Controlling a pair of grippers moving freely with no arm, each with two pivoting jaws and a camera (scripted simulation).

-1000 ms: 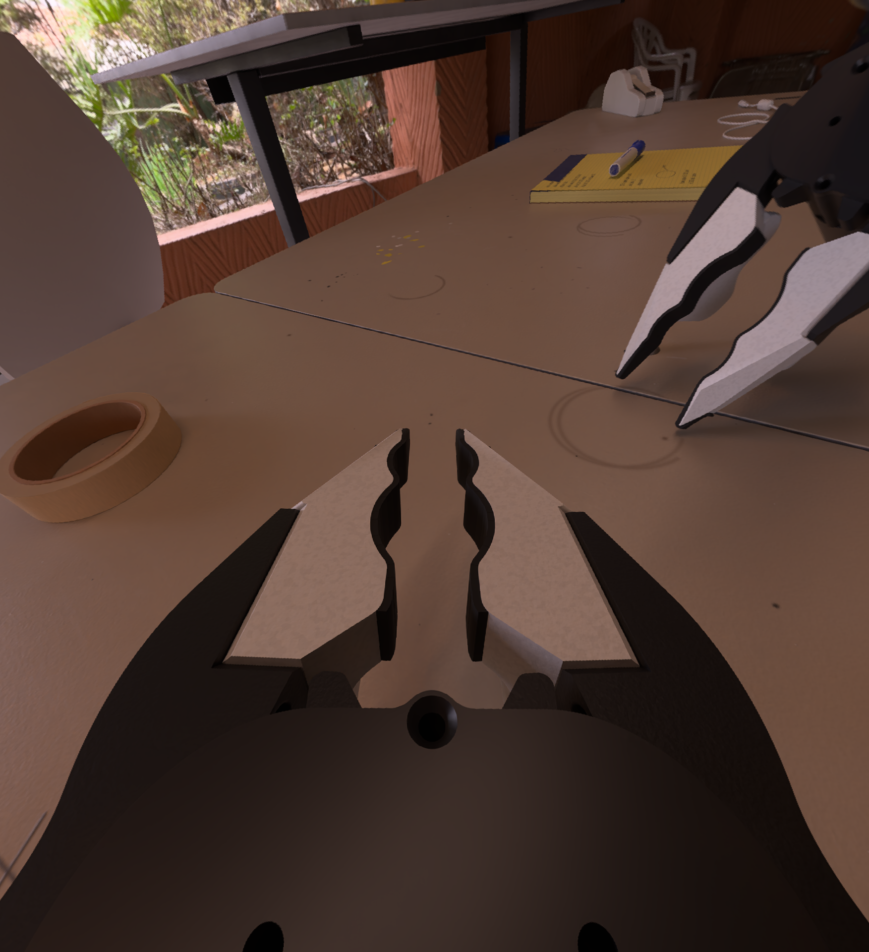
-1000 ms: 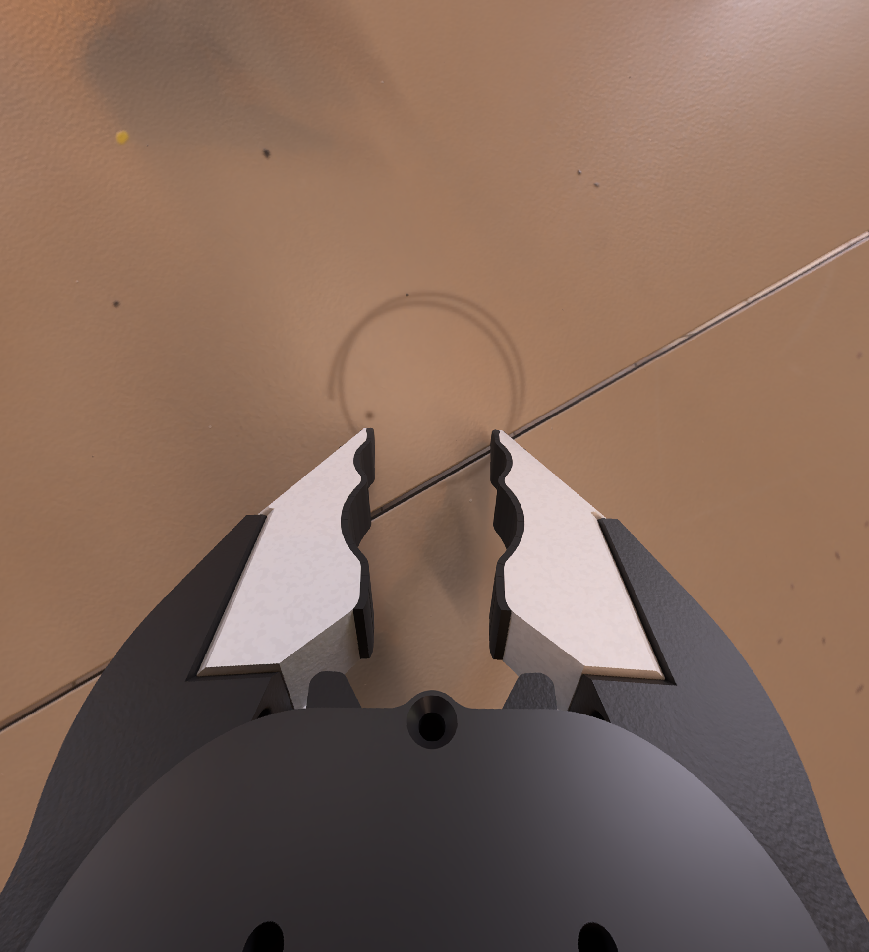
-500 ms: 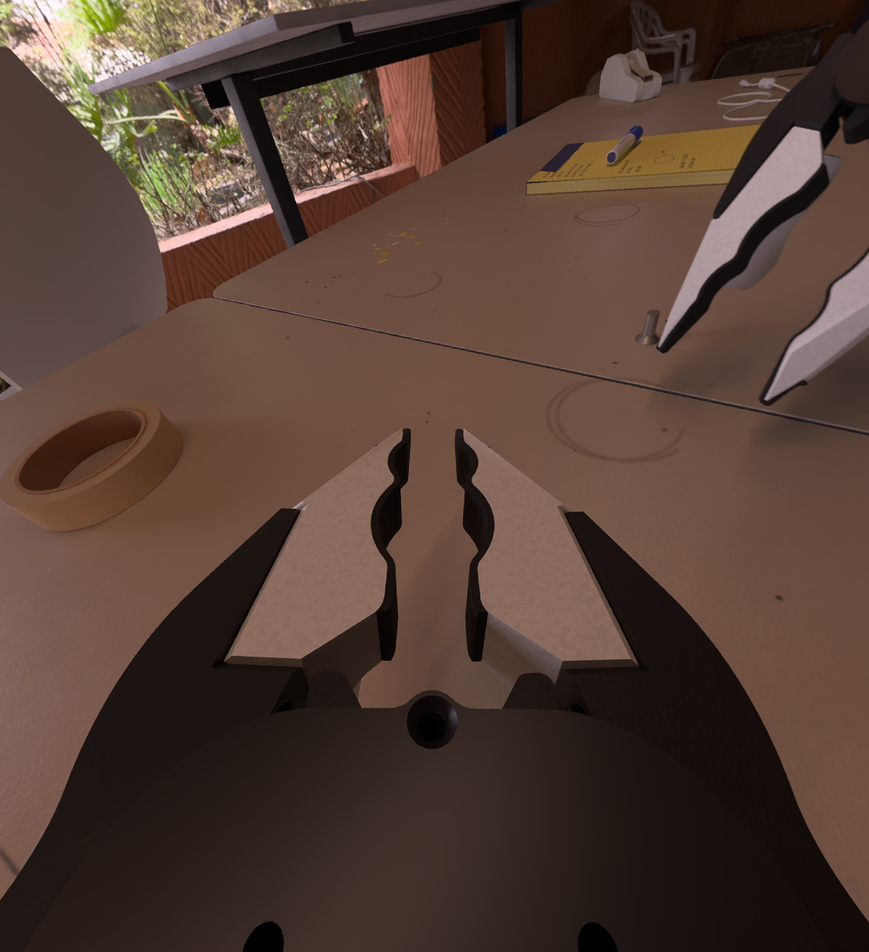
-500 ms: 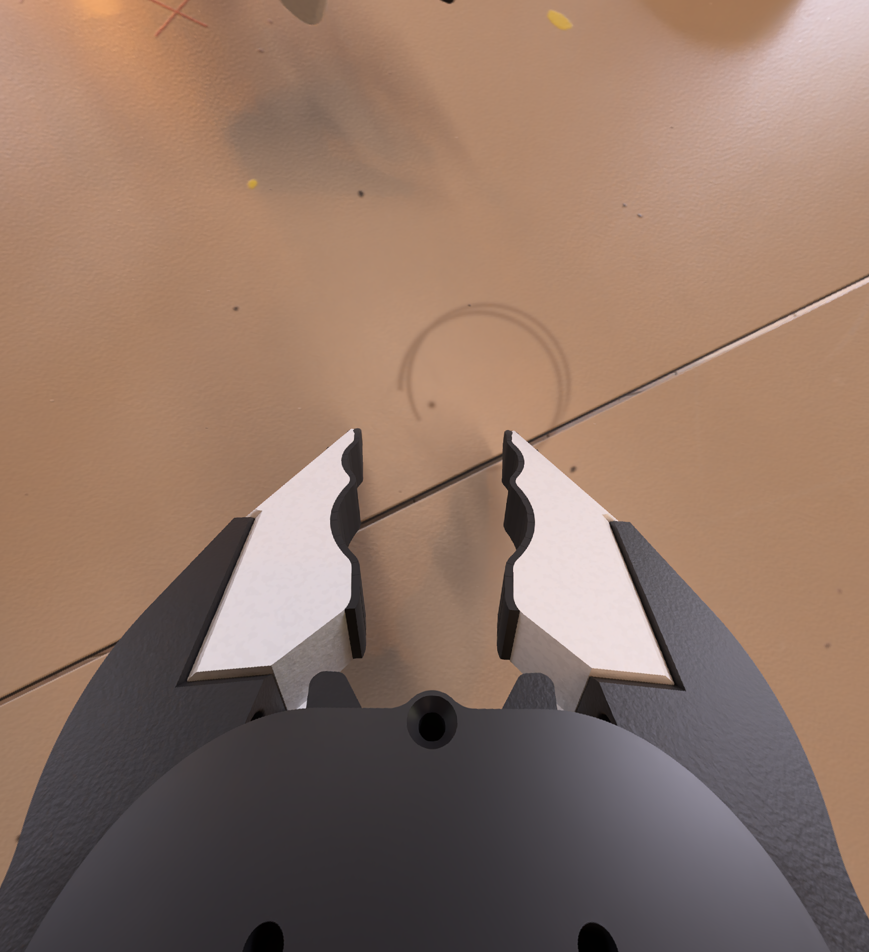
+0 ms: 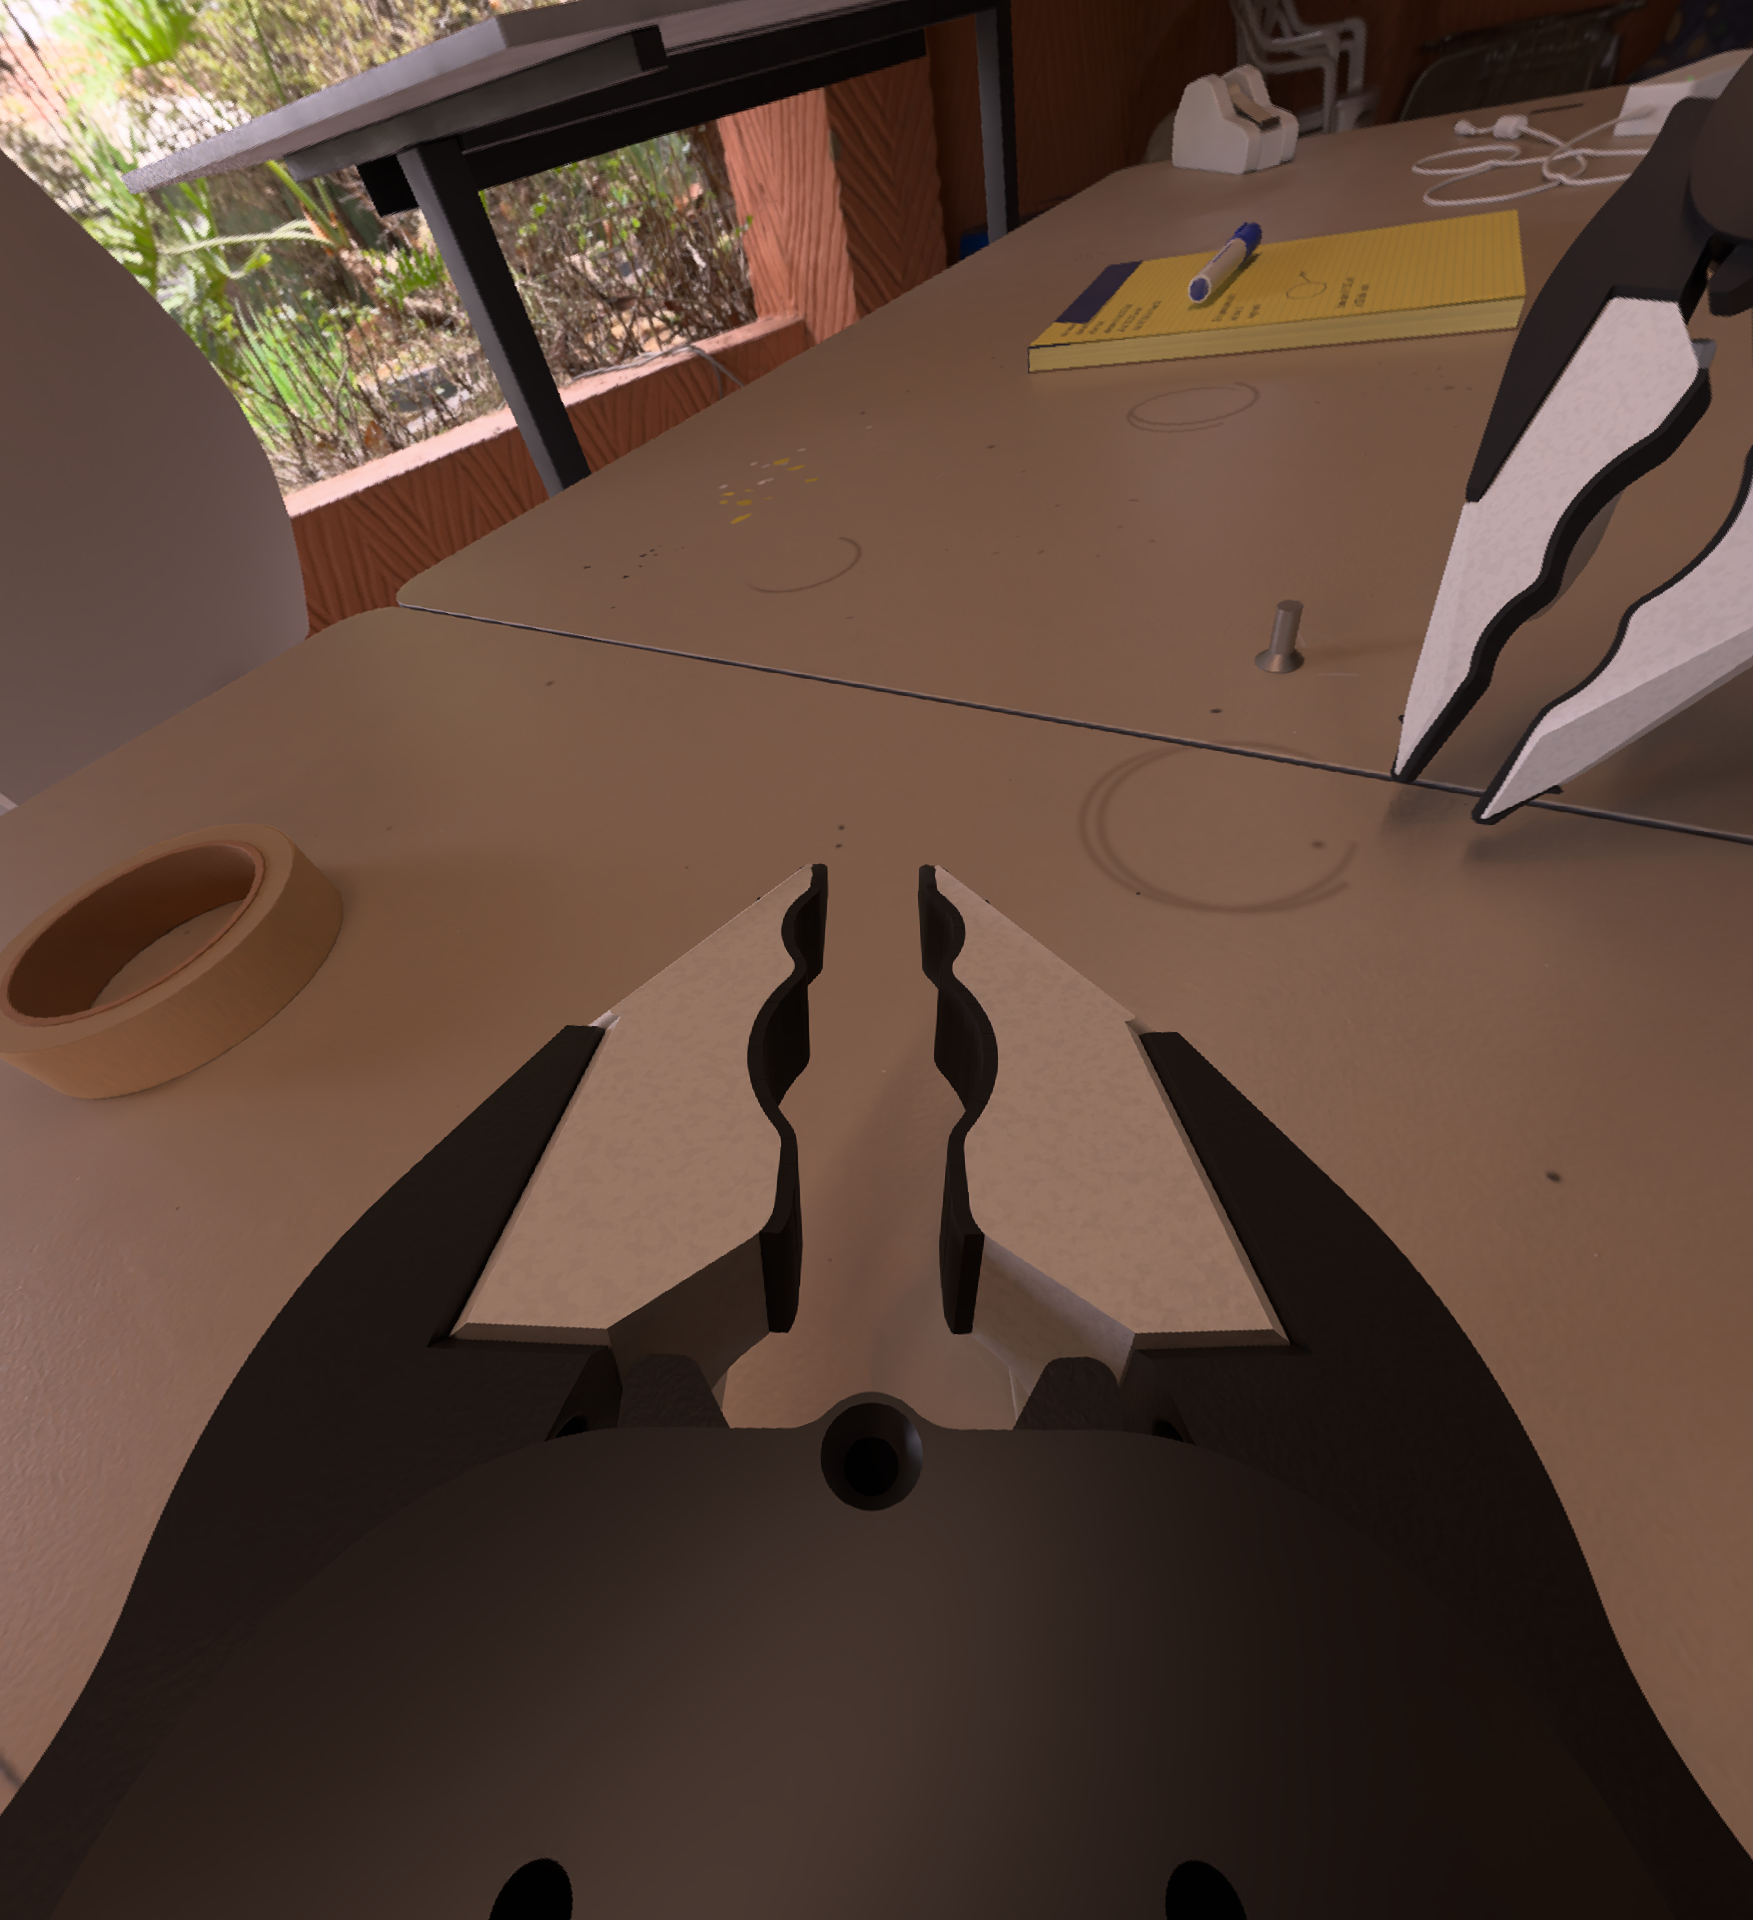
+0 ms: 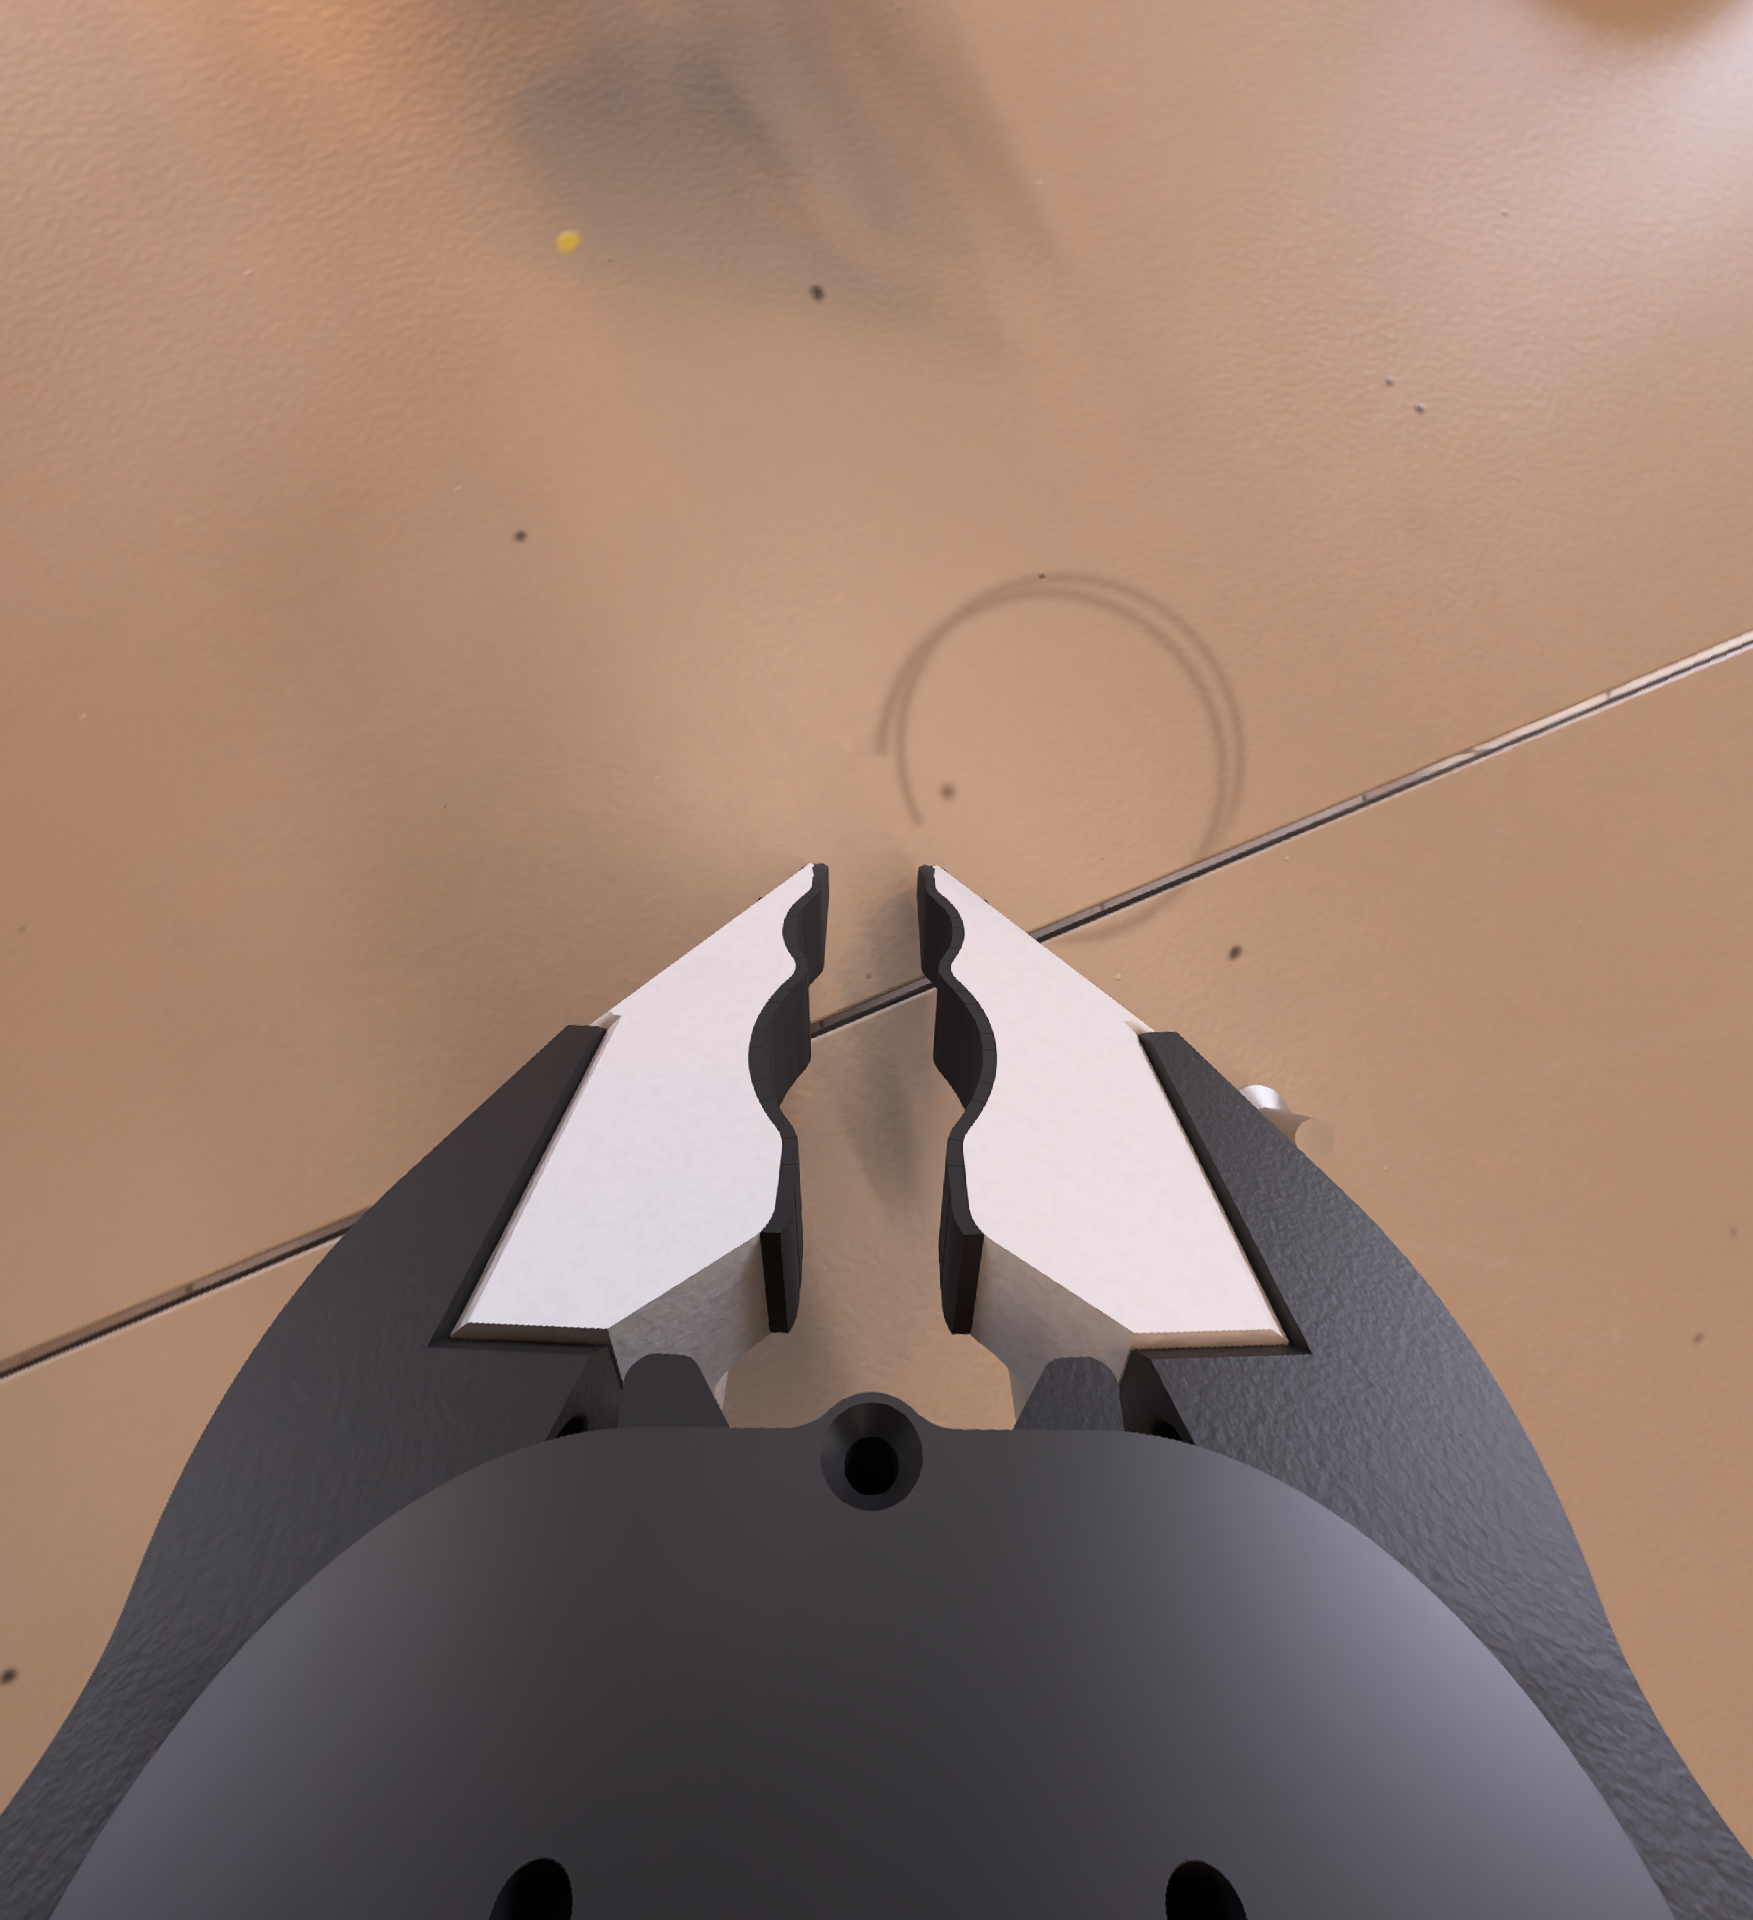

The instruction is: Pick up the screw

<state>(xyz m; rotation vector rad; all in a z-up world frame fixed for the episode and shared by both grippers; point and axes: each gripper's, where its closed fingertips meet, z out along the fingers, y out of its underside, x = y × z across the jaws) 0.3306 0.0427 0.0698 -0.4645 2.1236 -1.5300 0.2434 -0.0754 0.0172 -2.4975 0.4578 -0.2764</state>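
The screw [image 5: 1279, 636] is small and grey and stands on its head, shaft up, on the far tan table just past the seam. My right gripper [image 5: 1443, 795] points down to the right of it, tips on the seam, jaws nearly together with nothing between them. In the right wrist view the right gripper [image 6: 872, 883] is empty, and the screw [image 6: 1267, 1101] peeks out beside the outer edge of its right finger. My left gripper [image 5: 872, 883] hovers low over the near table, jaws nearly together and empty.
A roll of tan tape [image 5: 155, 961] lies at the left. A yellow notepad [image 5: 1371, 281] with a blue pen [image 5: 1223, 260] lies on the far table. A white tape dispenser [image 5: 1230, 120] and a white cable [image 5: 1516, 166] are behind it. A white chair back [image 5: 72, 468] stands at the left.
My right gripper has moved right, off the screw, come down to the seam, and narrowed its jaws from wide open to nearly closed, empty. The left gripper has barely moved.
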